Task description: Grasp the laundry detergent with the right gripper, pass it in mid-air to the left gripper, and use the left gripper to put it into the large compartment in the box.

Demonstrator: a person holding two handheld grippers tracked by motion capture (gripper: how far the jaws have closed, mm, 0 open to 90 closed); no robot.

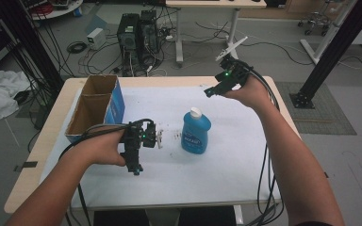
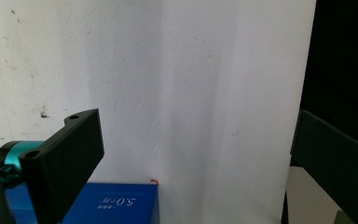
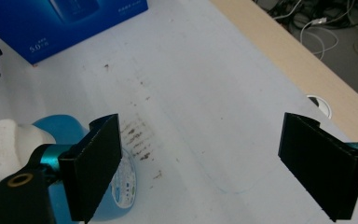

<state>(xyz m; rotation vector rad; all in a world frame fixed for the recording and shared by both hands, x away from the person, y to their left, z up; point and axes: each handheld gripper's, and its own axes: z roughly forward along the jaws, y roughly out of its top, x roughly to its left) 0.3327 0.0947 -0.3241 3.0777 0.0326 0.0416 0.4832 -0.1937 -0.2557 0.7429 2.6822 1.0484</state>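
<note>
Right gripper view: right gripper (image 3: pixel 200 163) wide open, empty, above bottle (image 3: pixel 32 154).

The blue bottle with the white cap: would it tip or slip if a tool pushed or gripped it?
The blue bottle stands upright and taller than its base, so a high push would probably tip it. Its smooth, rounded plastic may slip between flat jaws. The open right tool looks wide enough to span it.

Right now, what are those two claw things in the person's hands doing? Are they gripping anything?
Left gripper: open, holding nothing, over the white mat.
Right gripper: open, holding nothing, raised above the blue bottle.
</note>
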